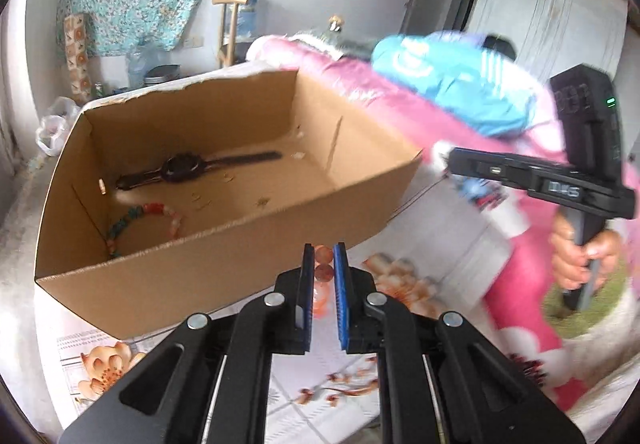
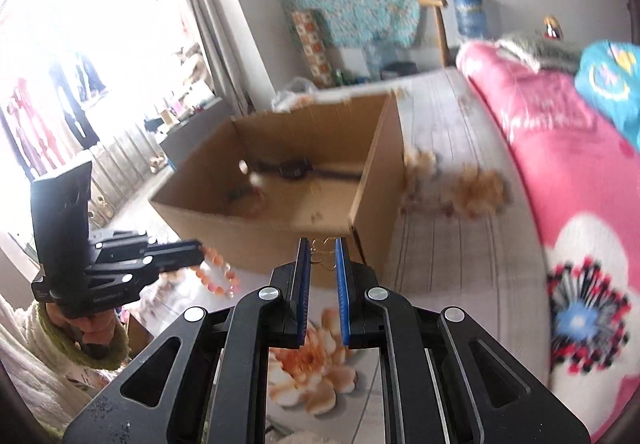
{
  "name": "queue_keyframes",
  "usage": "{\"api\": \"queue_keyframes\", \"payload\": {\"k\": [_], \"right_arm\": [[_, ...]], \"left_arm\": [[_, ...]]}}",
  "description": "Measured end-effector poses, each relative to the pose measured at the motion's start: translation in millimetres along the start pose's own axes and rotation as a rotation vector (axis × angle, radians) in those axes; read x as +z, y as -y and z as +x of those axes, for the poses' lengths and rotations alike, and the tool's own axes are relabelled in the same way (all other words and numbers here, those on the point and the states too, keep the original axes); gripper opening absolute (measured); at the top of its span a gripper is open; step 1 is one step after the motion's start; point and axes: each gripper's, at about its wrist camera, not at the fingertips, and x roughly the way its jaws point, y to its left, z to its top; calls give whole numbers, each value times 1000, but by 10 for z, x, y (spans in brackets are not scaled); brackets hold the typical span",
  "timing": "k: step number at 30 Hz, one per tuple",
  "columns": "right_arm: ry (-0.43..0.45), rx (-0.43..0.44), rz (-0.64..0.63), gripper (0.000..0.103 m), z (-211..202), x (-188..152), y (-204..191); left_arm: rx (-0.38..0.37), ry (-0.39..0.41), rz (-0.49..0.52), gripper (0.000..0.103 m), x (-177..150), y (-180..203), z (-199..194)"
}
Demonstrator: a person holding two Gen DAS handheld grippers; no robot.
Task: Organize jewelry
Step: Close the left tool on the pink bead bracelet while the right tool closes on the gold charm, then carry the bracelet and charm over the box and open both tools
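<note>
We see the left gripper (image 1: 323, 260) pinching an orange bead bracelet (image 1: 324, 264) just before the cardboard box (image 1: 224, 244). Only the right wrist view shows its loop dangling (image 2: 218, 272), and our right gripper (image 2: 323, 254) nipping a thin gold chain (image 2: 325, 252).

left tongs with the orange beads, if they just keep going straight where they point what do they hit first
Probably the near outer wall of the cardboard box. The left tongs, shut on the orange bead bracelet, point at that wall just under its rim. Depth is unclear, so they might just clear the rim.
</note>
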Motion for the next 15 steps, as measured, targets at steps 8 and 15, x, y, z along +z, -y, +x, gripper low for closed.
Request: {"api": "queue_keyframes", "payload": {"k": [8, 15], "right_arm": [[-1, 93, -117, 10, 100, 523, -113], [-186, 84, -266, 10, 688, 655, -210]], "left_arm": [[-166, 79, -57, 9, 482, -41, -397], [-133, 10, -113, 9, 990, -392, -88]]}}
